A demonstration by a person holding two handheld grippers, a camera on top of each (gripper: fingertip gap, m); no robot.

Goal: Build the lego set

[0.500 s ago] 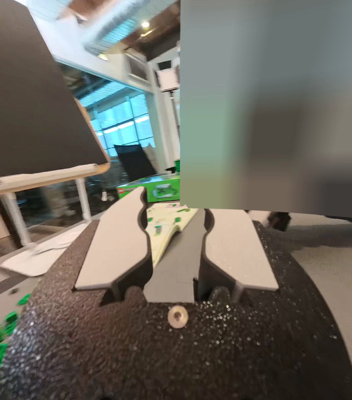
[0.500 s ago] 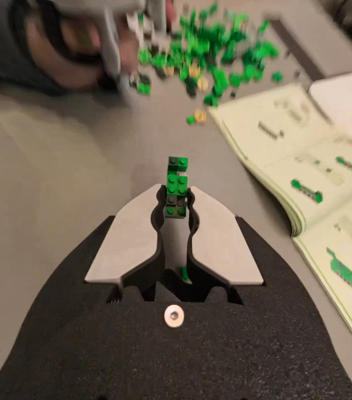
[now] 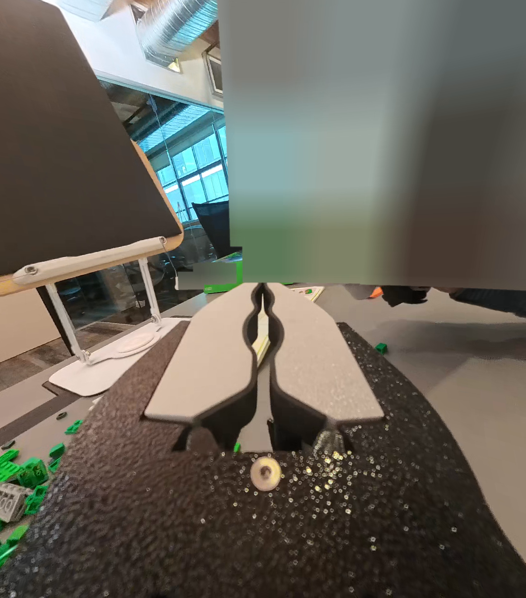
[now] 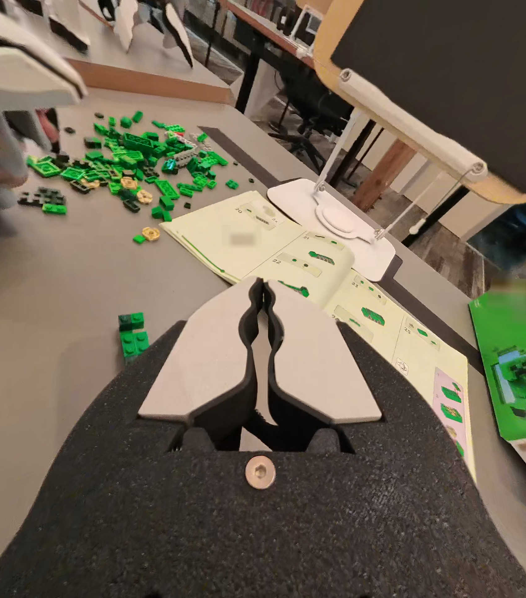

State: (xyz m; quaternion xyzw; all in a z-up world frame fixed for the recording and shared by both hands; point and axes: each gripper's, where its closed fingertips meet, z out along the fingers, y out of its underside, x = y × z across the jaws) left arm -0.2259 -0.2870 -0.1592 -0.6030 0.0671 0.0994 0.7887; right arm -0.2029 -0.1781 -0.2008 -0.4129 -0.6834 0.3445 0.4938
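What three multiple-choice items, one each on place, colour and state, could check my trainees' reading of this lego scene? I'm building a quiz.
1. The small brick assembly sits:
A. on the open instruction booklet
B. on the table, left of the right gripper
C. in the loose brick pile

2. The pile is mostly:
A. green
B. red
C. blue

3. The right gripper's jaws are:
A. wide open
B. clamping the assembly
C. closed, empty

Key: B, the assembly stands on bare table beside the jaws; A, green dominates; C, the jaws meet with nothing between.
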